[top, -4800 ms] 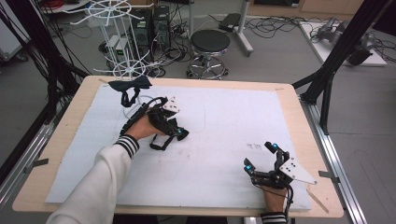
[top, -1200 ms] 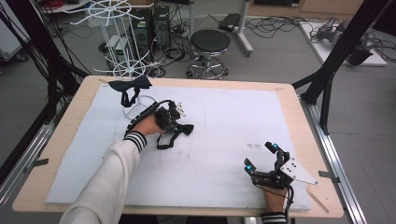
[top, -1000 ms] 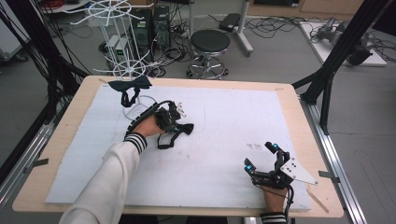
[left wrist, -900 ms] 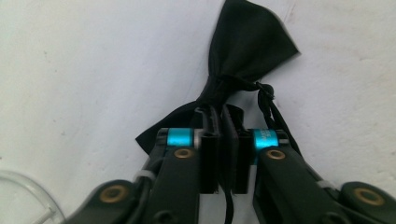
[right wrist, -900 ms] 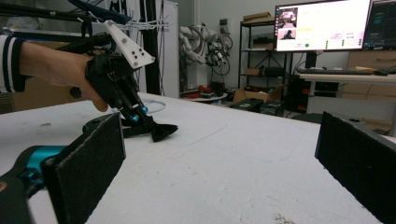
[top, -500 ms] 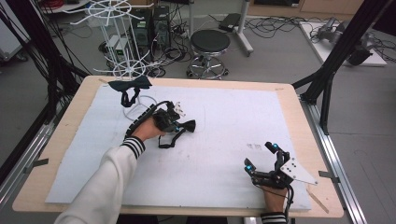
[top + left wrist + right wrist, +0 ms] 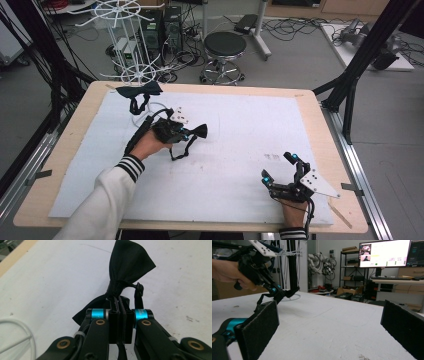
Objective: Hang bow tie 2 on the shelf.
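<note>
A black bow tie [image 7: 197, 131] hangs just above the white mat, and my left gripper [image 7: 186, 134] is shut on its middle knot. In the left gripper view the jaws pinch the knot, and one wing of the bow tie [image 7: 128, 267] fans out beyond my left gripper [image 7: 121, 312]. Its thin strap [image 7: 179, 151] dangles down to the mat. My right gripper [image 7: 279, 167] rests near the table's front right, open, with nothing between its pads [image 7: 259, 327]. The right gripper view catches the left gripper [image 7: 274, 291] holding the bow tie [image 7: 289, 293] farther off.
A second black bow tie [image 7: 139, 91] hangs on a white wire stand [image 7: 150, 107] at the mat's back left. The white mat [image 7: 250, 120] covers most of the wooden table. Beyond the far edge stand a white wire rack [image 7: 120, 40] and a stool [image 7: 225, 47].
My left hand has moved right and a little up, carrying the bow tie, so the strap trails farther right. The right gripper has stayed put.
</note>
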Action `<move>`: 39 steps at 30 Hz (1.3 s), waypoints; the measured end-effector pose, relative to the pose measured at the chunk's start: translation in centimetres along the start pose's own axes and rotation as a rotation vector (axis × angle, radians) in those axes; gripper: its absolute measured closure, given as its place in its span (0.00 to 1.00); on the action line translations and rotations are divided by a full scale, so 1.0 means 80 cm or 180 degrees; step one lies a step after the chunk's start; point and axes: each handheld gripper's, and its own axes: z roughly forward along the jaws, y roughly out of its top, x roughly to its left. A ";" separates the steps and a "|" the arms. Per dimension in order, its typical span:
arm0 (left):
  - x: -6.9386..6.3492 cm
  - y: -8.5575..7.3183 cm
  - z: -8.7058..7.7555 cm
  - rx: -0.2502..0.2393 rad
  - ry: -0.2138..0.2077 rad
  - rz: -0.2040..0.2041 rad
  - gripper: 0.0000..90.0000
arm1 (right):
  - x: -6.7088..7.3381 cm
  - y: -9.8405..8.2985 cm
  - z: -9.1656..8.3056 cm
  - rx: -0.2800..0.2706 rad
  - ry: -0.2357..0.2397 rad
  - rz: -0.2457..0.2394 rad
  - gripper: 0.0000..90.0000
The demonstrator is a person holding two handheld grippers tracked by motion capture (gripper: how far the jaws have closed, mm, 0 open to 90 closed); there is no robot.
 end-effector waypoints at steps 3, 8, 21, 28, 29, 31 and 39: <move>-0.004 -0.005 -0.014 -0.0113 0.0015 -0.0034 0.97 | 0.000 0.000 0.000 0.0002 -0.0002 -0.0005 0.01; -0.009 -0.016 -0.038 -0.0339 0.0032 -0.0111 0.97 | 0.000 0.000 0.001 0.0006 0.0009 -0.0036 0.01; -0.010 -0.043 -0.097 -0.0751 0.0166 -0.0332 0.97 | 0.000 0.000 0.001 0.0008 -0.0004 -0.0037 0.01; -0.013 -0.057 -0.129 -0.0947 0.0255 -0.0403 0.97 | 0.000 0.000 0.001 0.0010 -0.0010 -0.0050 0.01; -0.014 -0.059 -0.136 -0.0975 0.0274 -0.0413 0.97 | 0.001 0.000 0.001 0.0020 -0.0010 -0.0032 0.01; -0.014 -0.062 -0.144 -0.1008 0.0309 -0.0403 0.97 | 0.001 0.000 0.001 0.0026 0.0000 -0.0028 0.01; -0.017 -0.076 -0.180 -0.1121 0.0441 -0.0406 0.97 | 0.001 0.000 0.001 0.0030 -0.0007 -0.0015 0.01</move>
